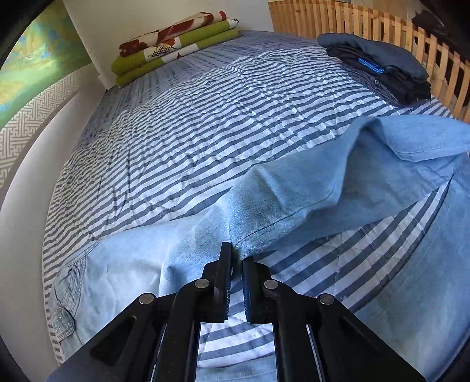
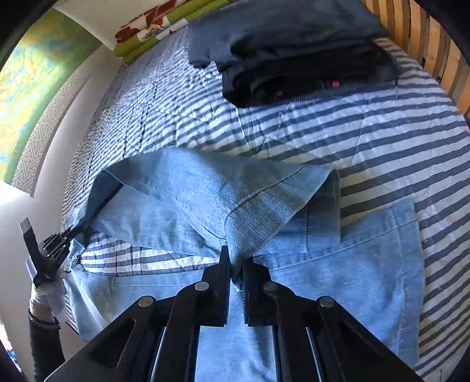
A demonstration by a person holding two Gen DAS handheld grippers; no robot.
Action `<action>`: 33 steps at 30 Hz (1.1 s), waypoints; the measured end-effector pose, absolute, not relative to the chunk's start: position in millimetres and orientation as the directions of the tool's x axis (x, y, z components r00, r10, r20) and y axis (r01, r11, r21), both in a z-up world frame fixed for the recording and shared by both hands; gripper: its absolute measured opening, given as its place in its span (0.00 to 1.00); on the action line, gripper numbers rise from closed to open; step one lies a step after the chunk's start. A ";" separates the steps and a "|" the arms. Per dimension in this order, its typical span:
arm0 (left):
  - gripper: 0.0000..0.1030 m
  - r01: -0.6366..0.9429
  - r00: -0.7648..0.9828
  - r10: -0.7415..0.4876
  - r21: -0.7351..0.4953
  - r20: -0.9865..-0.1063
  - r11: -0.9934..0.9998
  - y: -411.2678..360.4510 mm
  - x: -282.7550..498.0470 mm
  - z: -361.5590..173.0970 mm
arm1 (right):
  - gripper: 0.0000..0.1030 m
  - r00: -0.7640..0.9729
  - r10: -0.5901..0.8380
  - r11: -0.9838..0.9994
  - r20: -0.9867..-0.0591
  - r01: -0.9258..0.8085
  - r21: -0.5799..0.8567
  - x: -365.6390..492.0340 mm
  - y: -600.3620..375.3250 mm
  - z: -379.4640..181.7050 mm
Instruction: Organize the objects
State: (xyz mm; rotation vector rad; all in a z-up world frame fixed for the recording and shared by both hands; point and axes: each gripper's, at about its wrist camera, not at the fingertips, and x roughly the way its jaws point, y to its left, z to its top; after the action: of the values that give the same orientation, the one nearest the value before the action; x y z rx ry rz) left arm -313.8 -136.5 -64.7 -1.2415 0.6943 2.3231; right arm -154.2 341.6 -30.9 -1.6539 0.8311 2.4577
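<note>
A pair of light blue jeans [image 1: 293,194] lies partly lifted over the striped bedspread [image 1: 176,141]. My left gripper [image 1: 237,258] is shut on a hem edge of one jeans leg, which rises off the bed toward the right. In the right wrist view my right gripper [image 2: 236,264] is shut on the hem of the jeans [image 2: 223,194], with the leg folded back over the rest of the denim. The left gripper [image 2: 66,235] also shows at the far left there, pinching the jeans edge, held by a gloved hand [image 2: 48,296].
A stack of dark folded clothes [image 1: 379,64] sits at the far right by the wooden slatted headboard [image 1: 352,23]. A folded green and floral blanket [image 1: 173,44] lies at the far left corner. A white wall [image 1: 26,205] borders the bed's left side.
</note>
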 end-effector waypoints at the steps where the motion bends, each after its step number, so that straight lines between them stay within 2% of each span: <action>1: 0.06 -0.563 -0.523 0.118 0.238 -0.844 -0.791 -139.5 -309.6 -61.2 | 0.06 -0.440 -0.220 -0.858 -0.870 -0.337 0.387 -150.8 344.2 -18.8; 5: 0.06 -0.538 -0.531 0.099 0.245 -0.841 -0.807 -147.9 -312.1 -51.5 | 0.06 -0.514 -0.139 -0.873 -0.847 -0.339 0.350 -152.4 360.6 18.2; 9: 0.05 -0.485 -0.567 0.124 0.208 -0.815 -0.849 -151.0 -327.9 -20.7 | 0.06 -0.572 -0.055 -0.879 -0.818 -0.361 0.311 -192.8 378.8 48.5; 13: 0.05 -0.462 -0.653 0.145 0.240 -0.743 -0.854 -162.3 -309.3 31.3 | 0.05 -0.708 -0.017 -0.908 -0.706 -0.284 0.307 -207.2 374.2 123.4; 16: 0.05 -0.478 -0.648 0.173 0.220 -0.742 -0.850 -180.5 -280.3 44.2 | 0.05 -0.754 0.016 -0.947 -0.657 -0.222 0.232 -179.1 363.3 153.4; 20: 0.05 -0.575 -0.523 0.212 0.158 -0.825 -0.803 -186.7 -228.8 3.7 | 0.05 -0.665 0.017 -0.940 -0.747 -0.266 0.215 -129.9 370.9 101.6; 23: 0.06 -0.672 -0.399 0.165 0.165 -0.902 -0.722 -172.6 -192.3 -56.8 | 0.05 -0.513 0.035 -0.915 -0.858 -0.361 0.179 -101.6 384.3 14.9; 24: 0.12 -0.695 -0.360 0.147 0.160 -0.921 -0.701 -168.5 -185.1 -75.5 | 0.06 -0.462 0.015 -0.897 -0.887 -0.398 0.192 -96.2 392.3 -14.3; 26: 0.14 -0.685 -0.327 0.122 0.146 -0.937 -0.714 -165.1 -178.5 -97.2 | 0.06 -0.397 0.026 -0.883 -0.917 -0.439 0.165 -93.5 400.4 -56.4; 29: 0.29 -0.654 -0.314 0.196 0.062 -0.929 -0.754 -172.0 -174.4 -84.3 | 0.06 -0.358 0.027 -0.879 -0.933 -0.453 0.148 -99.3 401.6 -83.7; 31: 0.31 -0.618 -0.335 0.248 0.012 -0.909 -0.786 -187.7 -171.3 -64.2 | 0.06 -0.370 0.047 -0.882 -0.928 -0.451 0.135 -103.4 402.6 -77.2; 33: 0.40 -0.551 -0.376 0.267 -0.018 -0.887 -0.834 -218.7 -168.6 -45.9 | 0.06 -0.402 0.076 -0.896 -0.913 -0.428 0.114 -104.1 399.6 -63.4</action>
State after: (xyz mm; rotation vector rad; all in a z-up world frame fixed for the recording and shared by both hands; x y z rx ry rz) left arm -168.6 -218.7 -45.9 -1.3598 0.3866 2.2245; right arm -104.1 399.6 -63.4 -1.5048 0.4807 2.3514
